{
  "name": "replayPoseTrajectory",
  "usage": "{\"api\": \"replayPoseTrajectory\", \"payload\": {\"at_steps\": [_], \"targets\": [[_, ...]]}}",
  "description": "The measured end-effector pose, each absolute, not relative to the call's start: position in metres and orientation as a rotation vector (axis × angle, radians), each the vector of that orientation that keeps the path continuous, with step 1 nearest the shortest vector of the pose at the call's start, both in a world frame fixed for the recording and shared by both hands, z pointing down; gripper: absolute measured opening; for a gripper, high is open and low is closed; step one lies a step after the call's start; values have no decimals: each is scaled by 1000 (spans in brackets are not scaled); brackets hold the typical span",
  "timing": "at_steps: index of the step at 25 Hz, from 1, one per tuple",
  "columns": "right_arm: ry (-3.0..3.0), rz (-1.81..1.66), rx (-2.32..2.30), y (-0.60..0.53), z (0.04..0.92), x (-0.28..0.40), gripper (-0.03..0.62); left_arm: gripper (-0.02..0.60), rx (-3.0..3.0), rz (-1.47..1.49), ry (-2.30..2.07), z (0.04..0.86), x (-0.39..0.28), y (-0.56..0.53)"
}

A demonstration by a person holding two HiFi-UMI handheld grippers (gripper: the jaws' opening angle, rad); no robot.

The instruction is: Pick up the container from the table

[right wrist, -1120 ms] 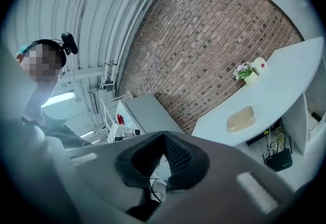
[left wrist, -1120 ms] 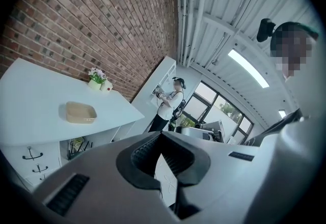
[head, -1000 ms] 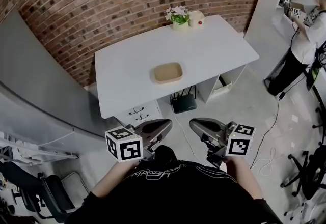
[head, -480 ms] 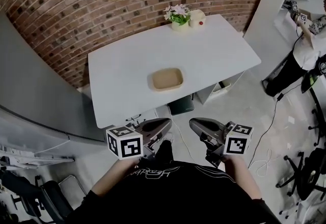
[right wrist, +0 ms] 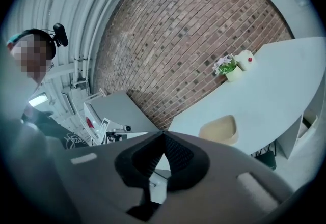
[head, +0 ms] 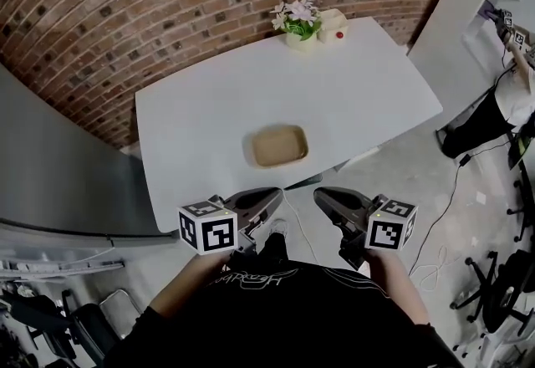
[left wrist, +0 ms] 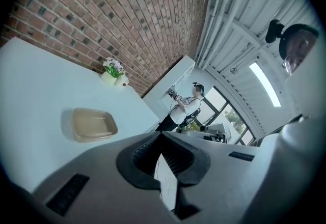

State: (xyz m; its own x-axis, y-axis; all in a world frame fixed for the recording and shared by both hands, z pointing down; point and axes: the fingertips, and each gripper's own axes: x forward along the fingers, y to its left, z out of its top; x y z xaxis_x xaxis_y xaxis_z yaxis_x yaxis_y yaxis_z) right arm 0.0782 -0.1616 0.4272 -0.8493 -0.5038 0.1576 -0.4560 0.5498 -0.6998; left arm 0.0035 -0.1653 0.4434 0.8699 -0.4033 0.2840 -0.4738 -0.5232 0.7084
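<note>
Left tongs (head: 274,192), right tongs (head: 319,194) just short of container (head: 277,146)

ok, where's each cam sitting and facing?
Head view: on the head, steeply down at table and container; left claw, right claw, forearms, black shirt show.
Left gripper view: on left claw, along its shut jaws; container left of them.
Right gripper view: on right claw, along shut jaws; container right of them.
Shared: all three see container and flower pot.
</note>
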Motion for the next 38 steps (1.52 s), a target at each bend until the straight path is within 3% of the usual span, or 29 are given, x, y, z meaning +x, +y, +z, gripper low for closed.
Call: {"api": "replayPoseTrajectory", "payload": {"at_steps": [18, 20, 28, 38], "targets": [[2874, -1255, -1234, -282, 531, 94, 8, 8, 1949, 273, -936, 550, -71, -278], [2887, -1275, -1235, -289, 541, 90, 49, 11, 1925, 289, -938, 561, -74, -283], [2848, -1373, -1370, -316, 574, 96, 84, 130, 1834, 315, -943, 597, -79, -304], [2772, -1537, -1393, -333, 605, 99, 95, 132, 1743, 315, -910, 623, -78, -319]]}}
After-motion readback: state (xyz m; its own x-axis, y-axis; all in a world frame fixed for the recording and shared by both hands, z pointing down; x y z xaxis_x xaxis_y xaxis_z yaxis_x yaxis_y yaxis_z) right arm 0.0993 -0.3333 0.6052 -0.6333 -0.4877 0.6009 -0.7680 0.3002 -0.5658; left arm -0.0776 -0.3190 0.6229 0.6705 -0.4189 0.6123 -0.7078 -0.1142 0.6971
